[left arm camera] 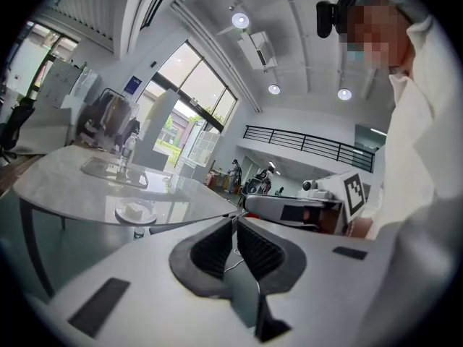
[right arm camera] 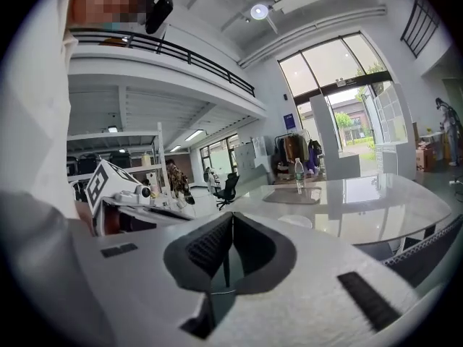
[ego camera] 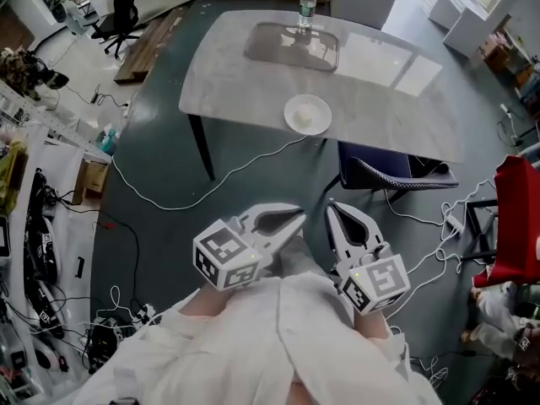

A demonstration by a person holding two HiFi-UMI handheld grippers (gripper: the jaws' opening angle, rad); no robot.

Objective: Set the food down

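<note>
Jaws of left gripper (ego camera: 297, 217) and right gripper (ego camera: 332, 210) hang well short of the table (ego camera: 236, 74); food (ego camera: 305, 118) lies on a plate (ego camera: 289, 108). Left gripper view: jaws pressed together, empty. Right gripper view: likewise. Food looks light and soft, so pinch its sides gently.

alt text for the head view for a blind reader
The left tool and right tool, both shut and empty, are held close to the person's white coat. Ahead, a grey table carries a white plate of food, a tray and a bottle.
</note>
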